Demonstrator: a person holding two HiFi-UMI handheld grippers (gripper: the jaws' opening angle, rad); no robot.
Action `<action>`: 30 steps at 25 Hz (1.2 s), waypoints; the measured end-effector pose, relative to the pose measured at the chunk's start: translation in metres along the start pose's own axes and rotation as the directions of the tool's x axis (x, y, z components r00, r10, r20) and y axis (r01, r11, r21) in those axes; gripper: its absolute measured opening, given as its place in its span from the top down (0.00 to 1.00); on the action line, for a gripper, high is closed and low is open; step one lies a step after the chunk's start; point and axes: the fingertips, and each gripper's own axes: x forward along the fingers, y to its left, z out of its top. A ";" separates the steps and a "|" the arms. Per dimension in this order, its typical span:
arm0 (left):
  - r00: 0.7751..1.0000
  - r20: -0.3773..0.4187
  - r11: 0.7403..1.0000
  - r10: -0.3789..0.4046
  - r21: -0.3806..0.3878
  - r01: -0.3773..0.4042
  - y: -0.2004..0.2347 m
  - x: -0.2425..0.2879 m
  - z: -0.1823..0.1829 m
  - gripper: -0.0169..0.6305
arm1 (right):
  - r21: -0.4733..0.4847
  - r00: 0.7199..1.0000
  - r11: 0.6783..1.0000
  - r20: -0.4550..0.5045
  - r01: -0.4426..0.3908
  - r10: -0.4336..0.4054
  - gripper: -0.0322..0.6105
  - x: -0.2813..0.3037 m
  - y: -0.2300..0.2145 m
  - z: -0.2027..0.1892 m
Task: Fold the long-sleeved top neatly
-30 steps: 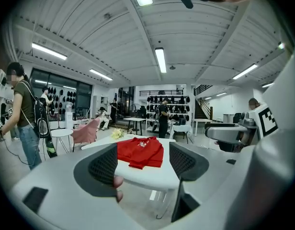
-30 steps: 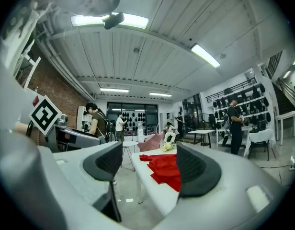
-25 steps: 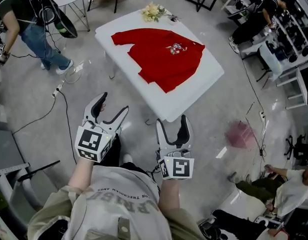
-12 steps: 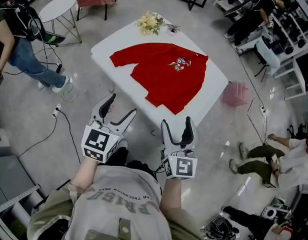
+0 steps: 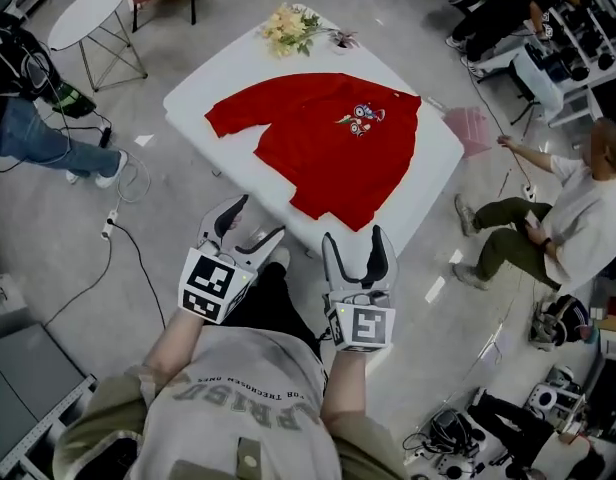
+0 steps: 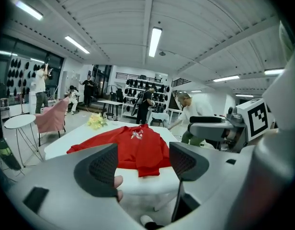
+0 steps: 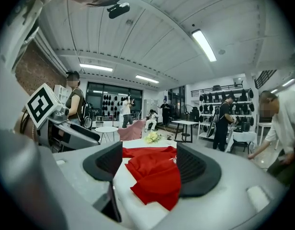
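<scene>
A red long-sleeved top [image 5: 328, 138] with a small printed motif lies spread on a white table [image 5: 208, 83], one sleeve reaching left, its hem hanging near the near edge. Both grippers hang short of the table's near edge, apart from the top. My left gripper [image 5: 246, 225] is open with nothing between its jaws. My right gripper [image 5: 356, 248] is open and empty too. In the left gripper view the top [image 6: 138, 145] shows ahead between the jaws of that gripper [image 6: 142, 164]. In the right gripper view the top [image 7: 154, 174] lies just beyond the gripper [image 7: 150, 164].
A bunch of pale flowers [image 5: 291, 28] sits at the table's far edge. A round white side table [image 5: 88, 18] stands far left, a pink item [image 5: 466, 126] by the table's right. A person in white [image 5: 563, 218] crouches right; another in jeans [image 5: 33, 133] stands left. Cables [image 5: 128, 238] cross the floor.
Both grippers have come closer to the table's near edge, still open. The person at the right now crouches closer to the table, an arm reaching toward the pink item.
</scene>
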 end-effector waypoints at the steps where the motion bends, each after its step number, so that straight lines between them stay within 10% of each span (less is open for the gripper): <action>1: 1.000 -0.014 1.000 -0.012 0.003 0.012 -0.002 0.009 -0.004 0.47 | 0.002 1.000 1.000 -0.008 0.001 -0.001 0.42 0.004 -0.003 -0.003; 13: 0.961 -0.247 0.991 -0.121 0.021 0.130 -0.014 0.119 -0.063 0.47 | 0.040 0.998 0.999 -0.062 0.015 -0.013 0.42 0.058 -0.059 -0.043; 20: 0.871 -0.461 0.984 -0.170 -0.032 0.175 -0.007 0.166 -0.116 0.48 | 0.088 0.996 0.996 -0.086 0.004 0.004 0.42 0.097 -0.085 -0.057; 24: 0.829 -0.525 0.978 -0.191 -0.029 0.208 -0.003 0.177 -0.124 0.70 | 0.085 0.996 0.996 -0.092 -0.012 0.019 0.42 0.119 -0.101 -0.057; 26: 0.841 -0.505 0.976 -0.192 -0.006 0.219 0.001 0.180 -0.109 0.89 | 0.090 0.995 0.996 -0.098 -0.012 0.021 0.42 0.127 -0.110 -0.058; 30: 0.882 -0.426 0.972 -0.202 0.025 0.234 0.008 0.182 -0.050 0.91 | 0.119 0.994 0.993 -0.111 0.009 0.004 0.42 0.135 -0.127 -0.062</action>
